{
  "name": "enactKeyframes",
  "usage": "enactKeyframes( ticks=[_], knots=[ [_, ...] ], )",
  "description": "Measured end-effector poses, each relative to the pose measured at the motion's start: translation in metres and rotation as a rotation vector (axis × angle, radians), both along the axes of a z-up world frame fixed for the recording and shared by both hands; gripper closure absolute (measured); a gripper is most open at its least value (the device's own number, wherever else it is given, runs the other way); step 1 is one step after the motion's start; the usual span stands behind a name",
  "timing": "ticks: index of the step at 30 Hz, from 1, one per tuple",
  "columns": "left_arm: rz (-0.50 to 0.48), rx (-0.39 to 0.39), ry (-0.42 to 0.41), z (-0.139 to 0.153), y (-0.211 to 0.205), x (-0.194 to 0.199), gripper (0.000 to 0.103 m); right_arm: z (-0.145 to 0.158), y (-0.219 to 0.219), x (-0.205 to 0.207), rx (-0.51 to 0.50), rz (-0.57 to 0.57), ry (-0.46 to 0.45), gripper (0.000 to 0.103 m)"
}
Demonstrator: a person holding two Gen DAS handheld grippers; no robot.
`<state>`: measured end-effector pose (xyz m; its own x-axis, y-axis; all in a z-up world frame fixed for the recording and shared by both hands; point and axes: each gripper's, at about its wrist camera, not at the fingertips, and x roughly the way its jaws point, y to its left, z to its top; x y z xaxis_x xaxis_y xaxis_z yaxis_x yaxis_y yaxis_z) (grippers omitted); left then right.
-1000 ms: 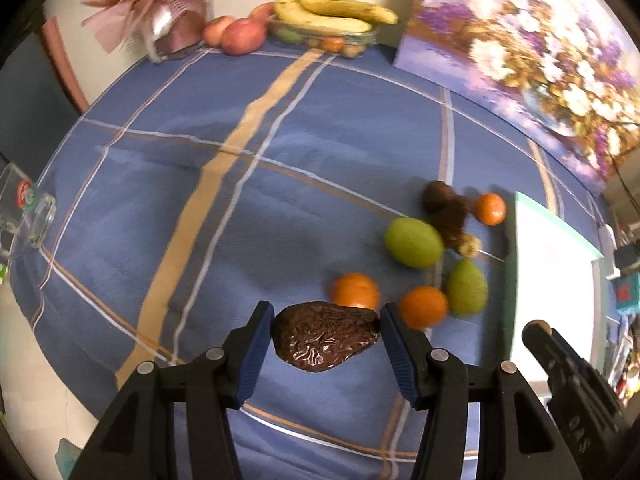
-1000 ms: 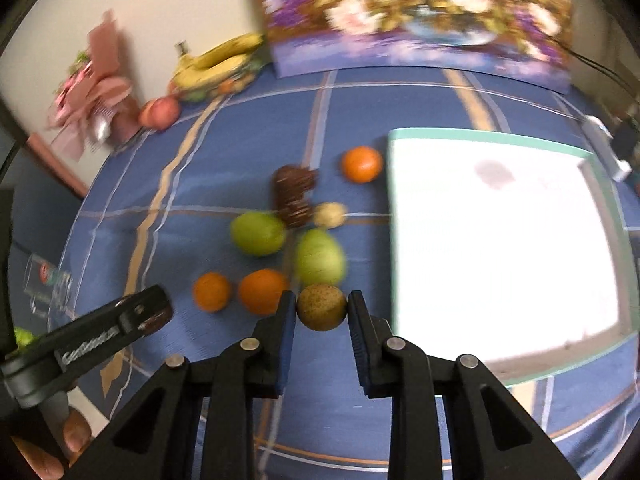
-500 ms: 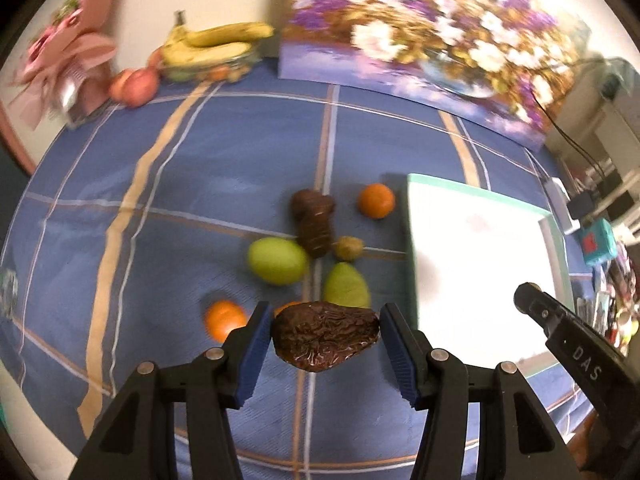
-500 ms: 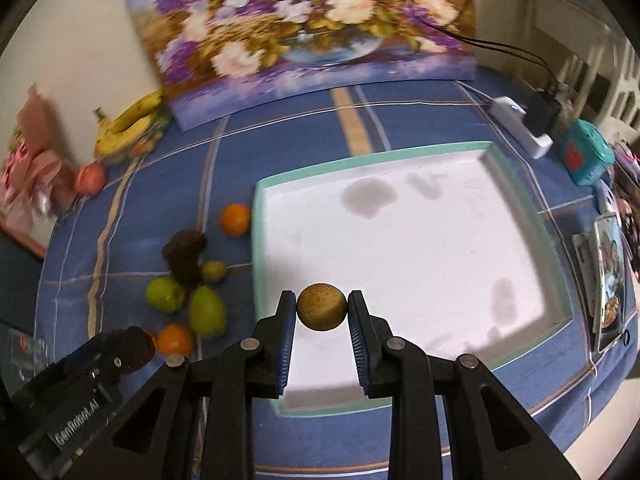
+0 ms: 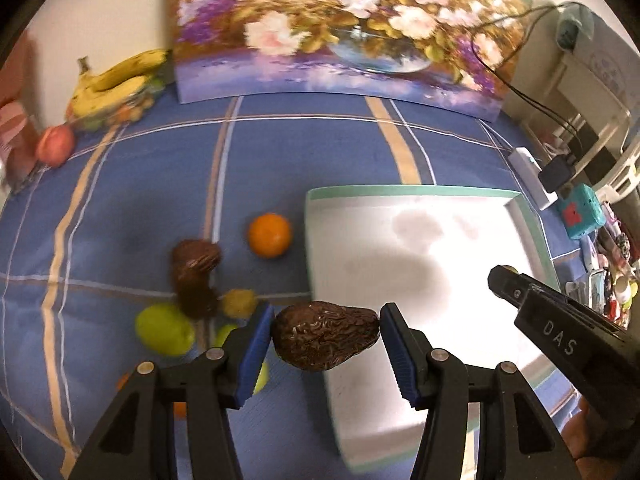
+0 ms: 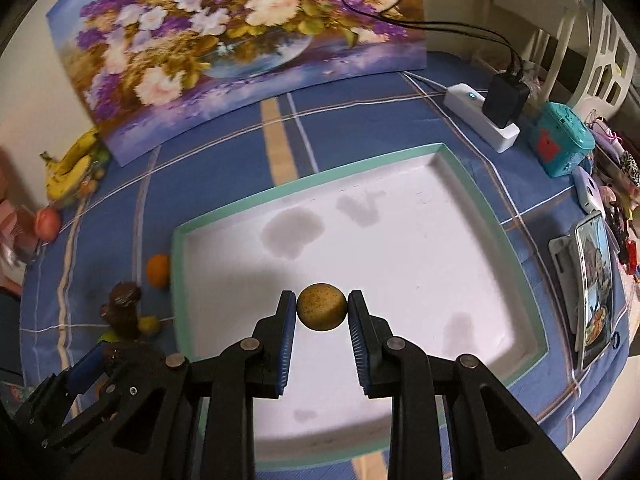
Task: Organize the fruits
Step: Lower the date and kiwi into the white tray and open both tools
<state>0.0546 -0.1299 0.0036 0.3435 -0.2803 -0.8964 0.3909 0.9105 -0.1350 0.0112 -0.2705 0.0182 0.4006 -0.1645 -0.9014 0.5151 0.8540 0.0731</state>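
Transit of both loads toward the tray (image 6: 532, 292) is the change on record: a second ago each camera looked down on the loose fruit on the blue checked counter (image 5: 312, 148), whereas now the right tongs (image 6: 322, 312) hang over the white tray floor, and the left tongs (image 5: 326, 338) sit at the tray's left rim. Right tongs are closed to a narrow gap on a small round brown-yellow fruit (image 6: 322, 307), both pads touching it, with the fruit held clear above the tray interior. Left tongs are closed at a wider gap on a dark wrinkled avocado (image 5: 325, 335), gripped end to end and carried above the counter just at the tray's left edge (whether it has crossed the rim cannot be told from this angle). The tray itself holds no fruit that I can see, only grey stains. Left of the tray remain an orange (image 5: 269, 235), a dark brown fruit cluster (image 5: 194, 276), a small yellowish fruit (image 5: 239, 302) and a green fruit (image 5: 165, 329), all close together. Bananas (image 5: 116, 84) and a peach (image 5: 55, 146) lie far left of the tray, by the floral painting (image 5: 340, 28). Judgement: the carry phase is nearly finished, release into the tray is the next step, and most of the sorting is outstanding. The round fruit may roll once freed.
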Motion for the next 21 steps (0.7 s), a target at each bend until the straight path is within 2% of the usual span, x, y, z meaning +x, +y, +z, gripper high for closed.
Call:
enactKeyframes(
  ticks=[7, 11, 21],
  knots=[
    [-0.034, 0.021, 0.008, -0.023, -0.024, 0.018, 0.045, -0.020, -0.025, 0.016, 0.012, -0.029, 0.028, 0.075],
    [-0.043, 0.012, 0.015, -0.030, -0.031, 0.025, 0.052, -0.032, -0.036, 0.024, 0.013, -0.042, 0.050, 0.075],
    [-0.072, 0.035, 0.007, -0.039, -0.046, 0.027, 0.052, -0.049, -0.052, 0.029, 0.017, -0.069, 0.083, 0.075]
  ],
)
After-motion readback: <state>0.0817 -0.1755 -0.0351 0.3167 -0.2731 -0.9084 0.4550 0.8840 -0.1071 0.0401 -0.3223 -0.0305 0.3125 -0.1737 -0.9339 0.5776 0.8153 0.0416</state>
